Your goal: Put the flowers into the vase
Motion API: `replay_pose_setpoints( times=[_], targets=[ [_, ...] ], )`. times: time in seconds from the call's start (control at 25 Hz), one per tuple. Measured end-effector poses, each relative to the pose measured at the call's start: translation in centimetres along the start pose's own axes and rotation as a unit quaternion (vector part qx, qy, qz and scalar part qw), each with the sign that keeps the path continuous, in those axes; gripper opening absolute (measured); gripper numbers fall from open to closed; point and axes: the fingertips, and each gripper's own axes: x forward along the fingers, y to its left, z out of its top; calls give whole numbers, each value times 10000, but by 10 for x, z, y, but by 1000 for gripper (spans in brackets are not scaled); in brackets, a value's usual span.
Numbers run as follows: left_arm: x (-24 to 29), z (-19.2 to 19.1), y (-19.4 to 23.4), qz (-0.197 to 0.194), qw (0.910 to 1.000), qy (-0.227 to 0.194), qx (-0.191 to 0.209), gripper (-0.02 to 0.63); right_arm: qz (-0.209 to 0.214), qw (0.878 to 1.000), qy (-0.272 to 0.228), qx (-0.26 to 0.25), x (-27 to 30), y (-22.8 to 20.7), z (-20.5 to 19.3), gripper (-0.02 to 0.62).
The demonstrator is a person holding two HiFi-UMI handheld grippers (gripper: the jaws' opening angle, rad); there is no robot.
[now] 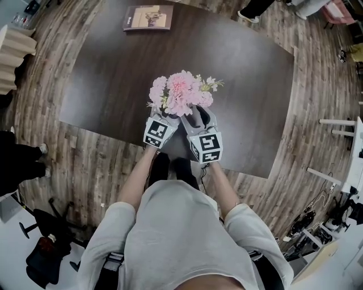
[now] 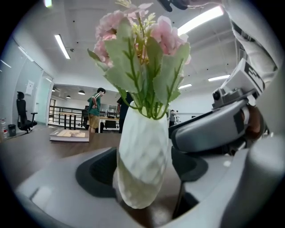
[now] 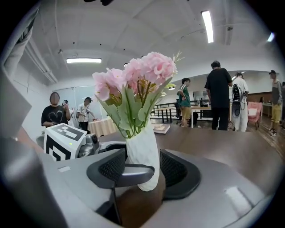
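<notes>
My left hand-held gripper [image 2: 143, 173] is spread wide, with the white vase [image 2: 143, 147] between its pads. The sides of the vase are just beside both pads, and I see no squeeze. My right hand-held gripper [image 3: 142, 167] comes in from the other side and pinches the same vase low on its body, pads against both sides. Pink flowers [image 1: 181, 90] with green leaves already stand in the vase, stems down its neck. In the head view both grippers meet under the blooms near the desk's [image 1: 108, 73] near edge, and the blooms hide the vase. I can't tell if the vase's base rests on the desk. A book [image 1: 148, 17] lies at the far edge. People [image 3: 219, 95] stand in the background.
</notes>
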Motion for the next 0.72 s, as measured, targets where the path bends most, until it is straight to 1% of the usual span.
replay_pose_setpoints(
  times=[0.2, 0.4, 0.56, 0.64, 0.72],
  targets=[
    [-9, -8, -3, -22, 10000, 80, -15, 377, 0, 10000, -10, 17, -4, -1, 2, 244],
    [-26, -22, -2, 158, 9996, 198, -120, 377, 10, 10000, 29, 64, -11, 3, -3, 219],
    [-40, -20, -6, 266, 9993, 188, -165, 374, 4, 10000, -12, 47, -19, 7, -2, 184],
    [-49, -16, -11, 308, 9992, 144, -199, 352, 4, 10000, -28, 42, -27, 11, -3, 158],
    [-56, -14, -18, 279, 9993, 129, -211, 307, 27, 10000, -48, 43, -34, 14, -5, 126]
  ],
)
